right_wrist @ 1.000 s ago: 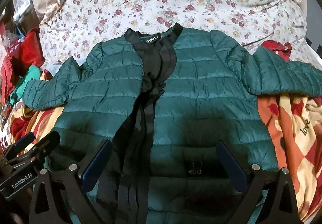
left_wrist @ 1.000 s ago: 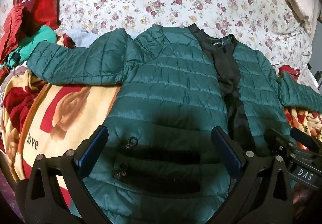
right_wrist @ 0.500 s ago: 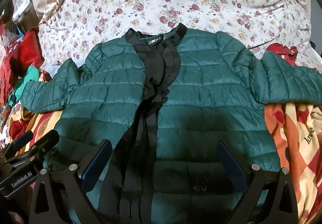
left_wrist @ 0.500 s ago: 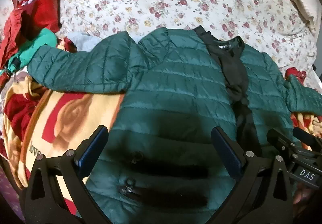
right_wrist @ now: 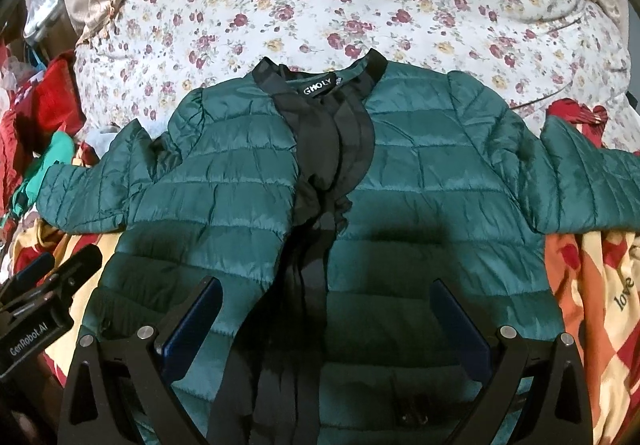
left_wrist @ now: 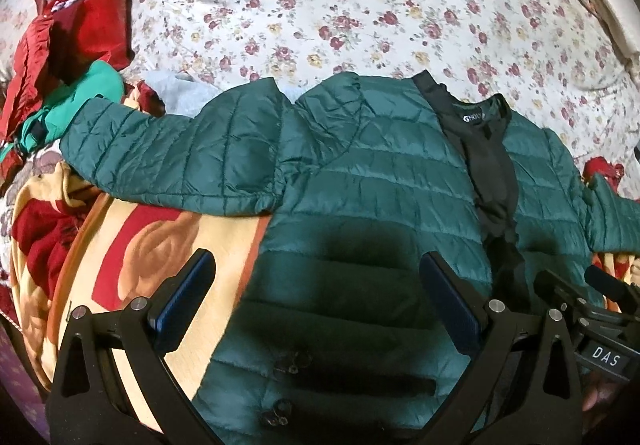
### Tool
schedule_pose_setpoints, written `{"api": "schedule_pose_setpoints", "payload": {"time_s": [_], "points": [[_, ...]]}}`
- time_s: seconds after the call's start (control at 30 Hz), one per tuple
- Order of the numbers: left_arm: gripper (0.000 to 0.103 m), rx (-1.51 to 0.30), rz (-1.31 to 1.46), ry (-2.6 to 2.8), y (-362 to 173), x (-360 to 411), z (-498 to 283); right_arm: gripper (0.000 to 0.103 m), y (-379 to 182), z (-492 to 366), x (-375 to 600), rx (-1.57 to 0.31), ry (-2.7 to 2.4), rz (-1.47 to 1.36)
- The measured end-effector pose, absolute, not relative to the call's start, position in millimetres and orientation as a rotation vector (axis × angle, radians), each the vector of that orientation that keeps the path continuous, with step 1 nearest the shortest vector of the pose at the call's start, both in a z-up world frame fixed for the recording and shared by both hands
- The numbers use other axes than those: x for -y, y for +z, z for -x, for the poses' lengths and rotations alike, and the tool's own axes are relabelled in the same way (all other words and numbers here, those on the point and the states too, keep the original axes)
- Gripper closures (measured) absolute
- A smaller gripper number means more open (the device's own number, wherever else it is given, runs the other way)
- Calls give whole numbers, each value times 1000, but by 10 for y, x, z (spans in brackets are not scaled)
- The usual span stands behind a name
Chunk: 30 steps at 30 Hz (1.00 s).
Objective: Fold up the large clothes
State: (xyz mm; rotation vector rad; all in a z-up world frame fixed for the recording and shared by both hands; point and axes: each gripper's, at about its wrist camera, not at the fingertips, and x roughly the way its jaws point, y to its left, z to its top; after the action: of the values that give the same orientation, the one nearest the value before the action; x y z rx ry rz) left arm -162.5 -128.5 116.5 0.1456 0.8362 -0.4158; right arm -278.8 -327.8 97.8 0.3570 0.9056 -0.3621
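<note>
Slippery green quilted nylon is the main worry: the puffer jacket (right_wrist: 420, 205) lies spread front-up across the bed, collar far, sleeves out to left and right, and its slick padded panels will likely spring open or slide off any fold. The loose black placket (right_wrist: 320, 205) could bunch if one front panel is dragged. Both tools hover over the near hem, the left tool (left_wrist: 316, 297) and right tool (right_wrist: 326, 319) each spread wide and holding nothing. Underneath, the bed is soft and uneven: a floral quilt (left_wrist: 360, 5) far, a patterned blanket (left_wrist: 140, 245) near. Red clothes (left_wrist: 80, 25) crowd the left edge and could catch the sleeve (left_wrist: 168, 149).
</note>
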Motion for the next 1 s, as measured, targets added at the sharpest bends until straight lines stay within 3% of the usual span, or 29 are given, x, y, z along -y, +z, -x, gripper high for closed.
{"api": "schedule_pose_setpoints", "payload": {"time_s": [1.0], "points": [[1, -842, -174, -386, 1031, 1498, 1320, 0, 830, 2444, 3344, -911, -361, -329]]}}
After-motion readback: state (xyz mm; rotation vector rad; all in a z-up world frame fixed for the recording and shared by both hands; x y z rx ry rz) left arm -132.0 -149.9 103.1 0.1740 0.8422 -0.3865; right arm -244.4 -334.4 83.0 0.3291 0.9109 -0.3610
